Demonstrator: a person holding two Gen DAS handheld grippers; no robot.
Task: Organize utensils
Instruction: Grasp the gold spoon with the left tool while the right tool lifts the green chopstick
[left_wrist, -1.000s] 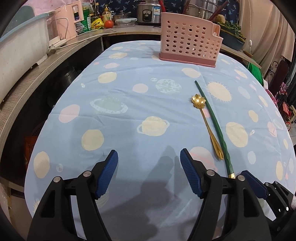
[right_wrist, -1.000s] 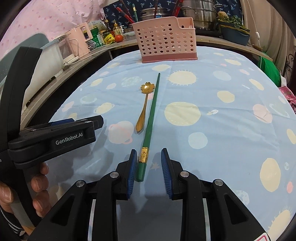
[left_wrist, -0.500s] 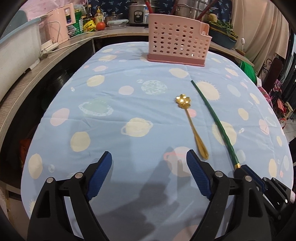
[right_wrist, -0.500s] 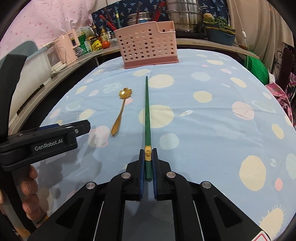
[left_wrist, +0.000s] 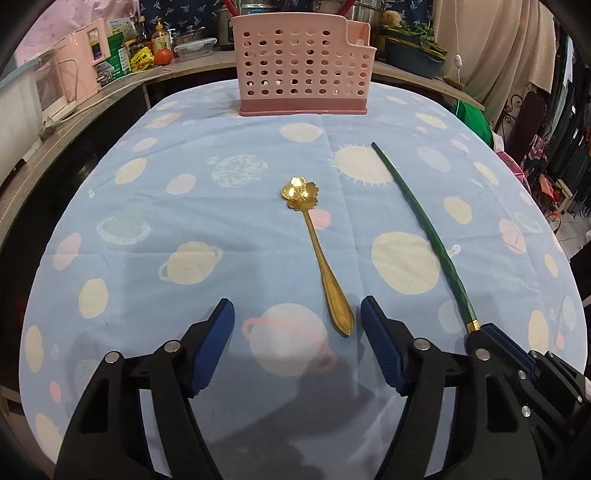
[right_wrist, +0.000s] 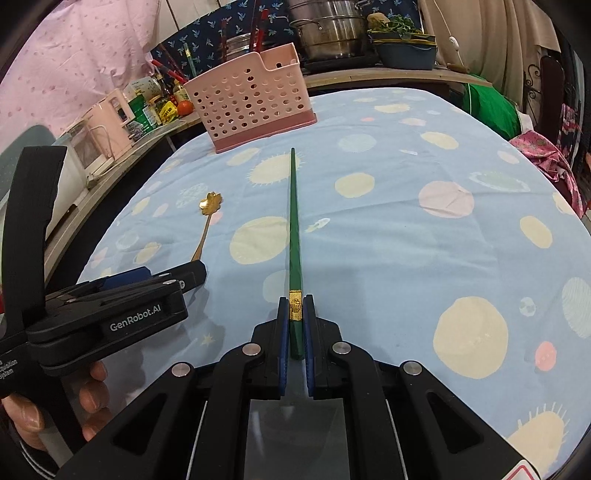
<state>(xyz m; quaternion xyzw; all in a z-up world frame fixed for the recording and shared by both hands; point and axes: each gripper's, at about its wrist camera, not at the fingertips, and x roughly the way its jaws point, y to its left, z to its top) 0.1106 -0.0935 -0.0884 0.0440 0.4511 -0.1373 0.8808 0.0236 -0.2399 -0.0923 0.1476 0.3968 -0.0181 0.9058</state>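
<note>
At six o'clock on the cloth (right_wrist: 388, 229), the right gripper (right_wrist: 295, 332) clamps the stiff, slim, likely slippery chopstick (right_wrist: 294, 221) at its gold-banded butt, tip toward the basket (right_wrist: 251, 107) at eleven, while the left gripper (left_wrist: 297, 347), jaws apart, nears the light spoon (left_wrist: 317, 254).

The spoon (left_wrist: 317, 251) is shiny gold metal. The chopstick (right_wrist: 294, 236) looks smooth, glossy green with a gold band. The basket (left_wrist: 303, 70) is matt pink perforated plastic. The tablecloth (left_wrist: 184, 206) is soft printed cloth, lightly creased. Gripper pads (left_wrist: 218, 350) are ribbed blue rubber on black plastic.
</note>
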